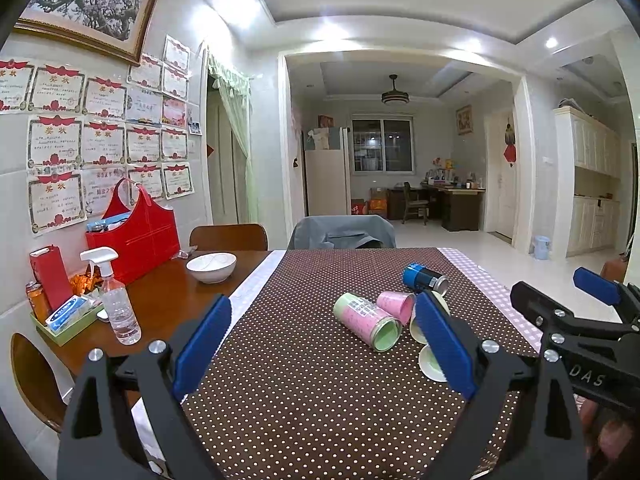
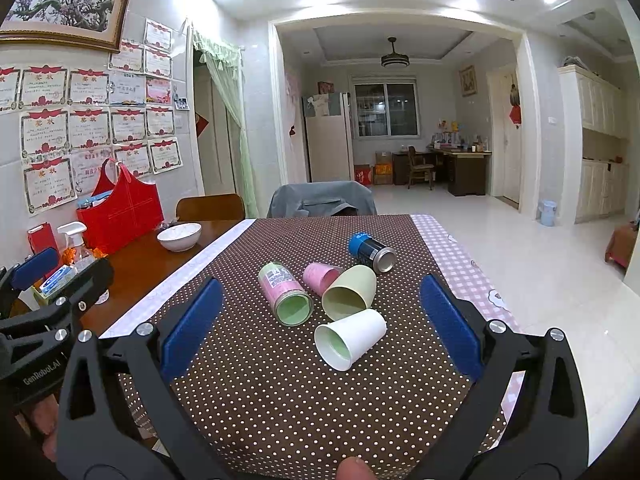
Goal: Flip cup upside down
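Note:
Several cups lie on their sides on the brown dotted cloth (image 2: 280, 392): a white paper cup (image 2: 350, 338) nearest, a pale yellow-green cup (image 2: 351, 292), a pink cup (image 2: 320, 277), a pink-and-green cup (image 2: 285, 293), and a blue-black can (image 2: 372, 252) farthest. My right gripper (image 2: 320, 320) is open and empty, held just in front of the white cup. My left gripper (image 1: 320, 344) is open and empty, held in front of the pink-and-green cup (image 1: 368, 320); its right finger hides most of the white cup (image 1: 432, 364). The pink cup (image 1: 396, 306) and can (image 1: 424, 278) lie beyond.
On the bare wood at the left stand a white bowl (image 2: 179, 236), a red bag (image 2: 120, 212), a spray bottle (image 1: 116, 300) and a tray of small items (image 1: 68, 320). Chairs (image 2: 322, 200) stand at the far table edge. The pink checked cloth (image 2: 464, 256) covers the right edge.

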A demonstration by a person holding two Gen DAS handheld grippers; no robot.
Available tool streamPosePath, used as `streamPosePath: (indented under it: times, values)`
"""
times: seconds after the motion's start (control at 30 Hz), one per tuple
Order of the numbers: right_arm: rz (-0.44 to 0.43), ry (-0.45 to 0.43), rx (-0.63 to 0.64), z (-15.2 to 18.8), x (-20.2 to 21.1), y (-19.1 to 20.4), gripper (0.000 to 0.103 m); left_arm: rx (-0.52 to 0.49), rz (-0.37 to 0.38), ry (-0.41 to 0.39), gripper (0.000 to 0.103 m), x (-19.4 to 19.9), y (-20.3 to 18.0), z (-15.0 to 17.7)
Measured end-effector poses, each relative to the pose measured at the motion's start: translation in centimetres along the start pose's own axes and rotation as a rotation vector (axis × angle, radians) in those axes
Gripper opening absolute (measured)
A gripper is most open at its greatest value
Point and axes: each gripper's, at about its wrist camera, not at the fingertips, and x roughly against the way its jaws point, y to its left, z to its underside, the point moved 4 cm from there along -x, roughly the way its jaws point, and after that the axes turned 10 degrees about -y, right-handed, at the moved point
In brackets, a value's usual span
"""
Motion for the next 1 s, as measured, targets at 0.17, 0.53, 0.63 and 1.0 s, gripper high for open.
streamPosePath:
  times: [0.17, 0.53, 0.63, 1.0]
  values:
    - [-0.002, -0.003, 0.002, -0.15, -0.03, 0.04, 0.097, 0.003, 0.003, 0.000, 0.092, -0.01, 0.02, 0.00]
    - [-0.006, -0.006, 0.006, -0.37, -0.06, 0.22, 0.097, -0.001, 0.010, 0.000, 0.092, -0.06, 0.11, -0.02]
    - [-0.007, -0.006, 0.004, -0.29, -0.04, 0.23, 0.097, 0.000, 0.010, 0.001, 0.092, -0.06, 0.10, -0.01]
    - [-0.006, -0.005, 0.015, -0.28, -0.76, 0.21, 0.097, -0.004, 0.008, 0.002, 0.092, -0.22, 0.23, 0.06]
